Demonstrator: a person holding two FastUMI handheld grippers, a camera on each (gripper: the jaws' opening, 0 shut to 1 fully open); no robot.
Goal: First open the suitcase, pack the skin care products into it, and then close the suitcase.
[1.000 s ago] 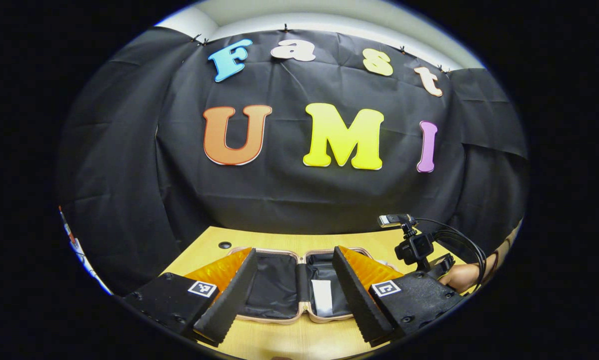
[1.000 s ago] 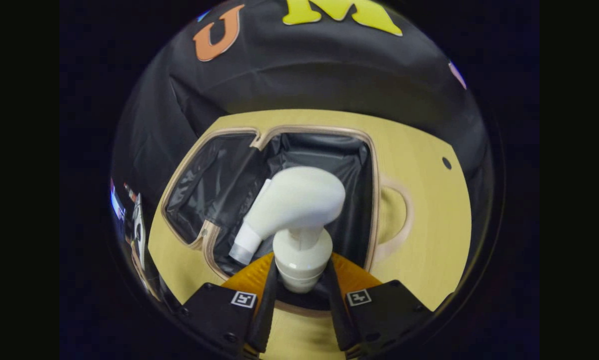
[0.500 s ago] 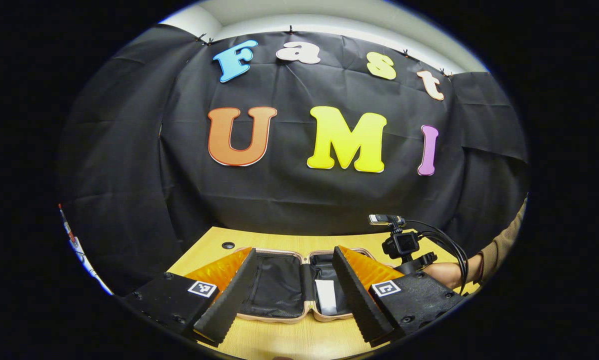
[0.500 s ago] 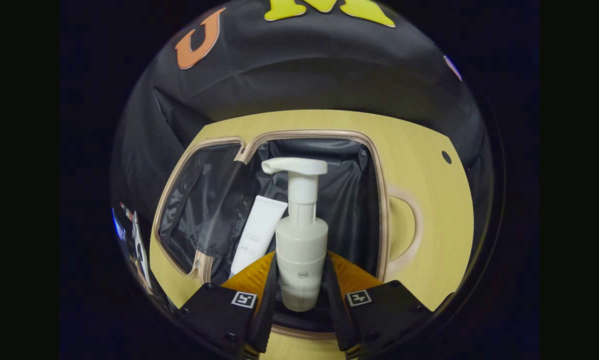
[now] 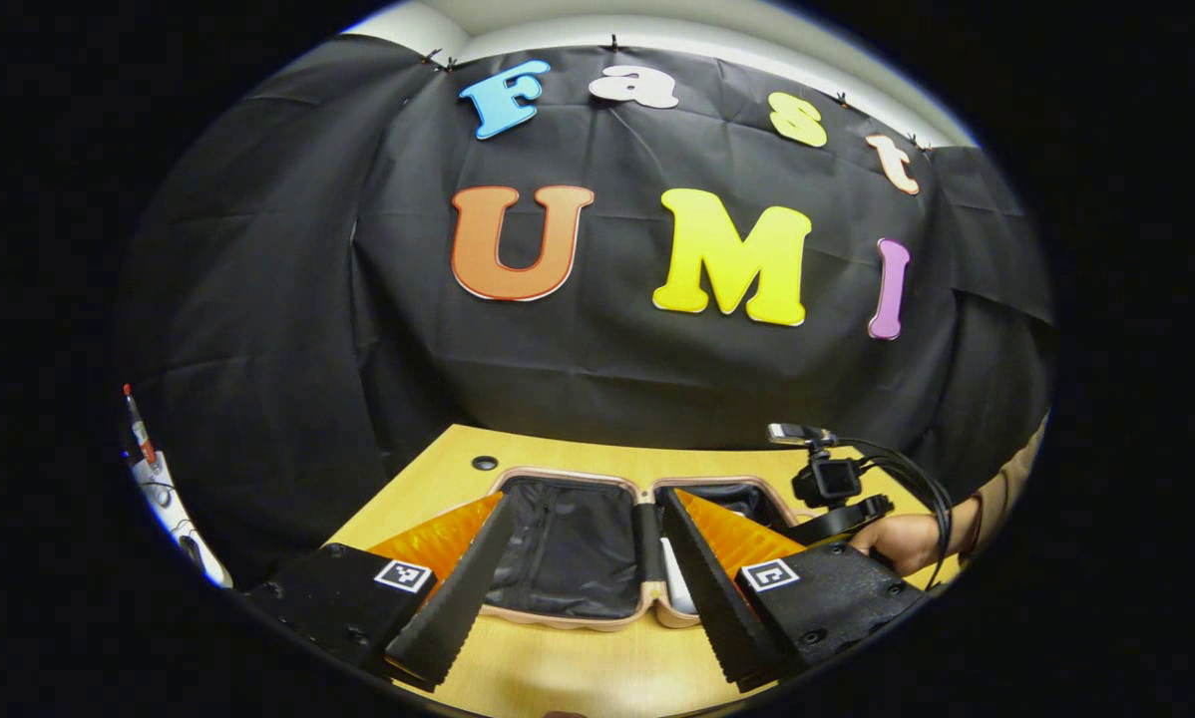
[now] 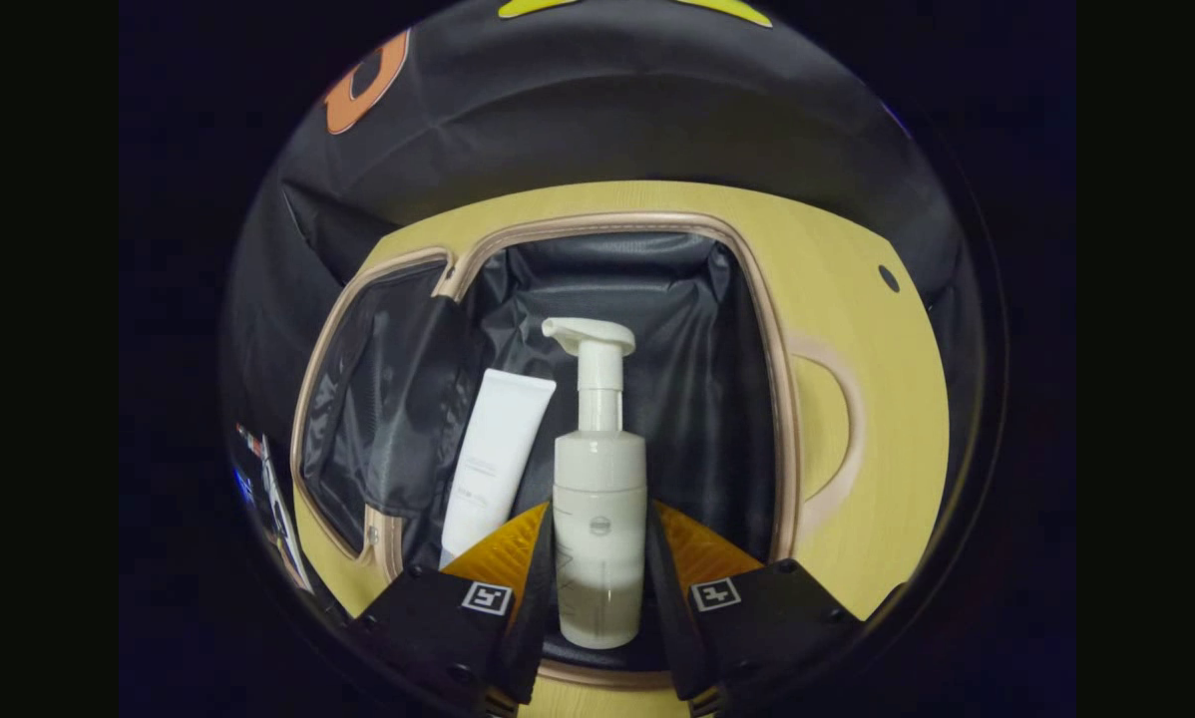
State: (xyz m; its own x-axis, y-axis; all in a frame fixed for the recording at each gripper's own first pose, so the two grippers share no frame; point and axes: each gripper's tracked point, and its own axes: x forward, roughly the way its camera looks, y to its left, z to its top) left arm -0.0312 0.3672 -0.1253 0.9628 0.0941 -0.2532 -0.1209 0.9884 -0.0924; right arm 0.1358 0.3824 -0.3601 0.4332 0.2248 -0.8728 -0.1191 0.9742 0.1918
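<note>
The open suitcase [image 6: 783,399] lies flat on the wooden table [image 6: 887,419], both halves lined in black. My right gripper [image 6: 599,516] is shut on a white pump bottle [image 6: 598,469], held low over the right half with its pump head pointing away from me. A white tube [image 6: 498,439] lies beside it on the lining. My left gripper [image 5: 588,504] hovers open near the table's front edge, with the suitcase [image 5: 558,620] showing between its fingers. The tube [image 5: 675,588] peeks past its right finger. To the right, a hand [image 5: 902,538] holds the right gripper's body [image 5: 832,484].
The suitcase's handle [image 6: 842,419] loops out to the right on the table. A cable hole [image 6: 889,278] sits at the table's far corner. The black cloth wall [image 5: 607,379] rises just behind the table. Bare wood [image 5: 578,668] lies in front of the suitcase.
The pump bottle has swung from pointing up at the right camera to lying along the suitcase's right half, lower inside it. The left gripper drifted slightly and stays open.
</note>
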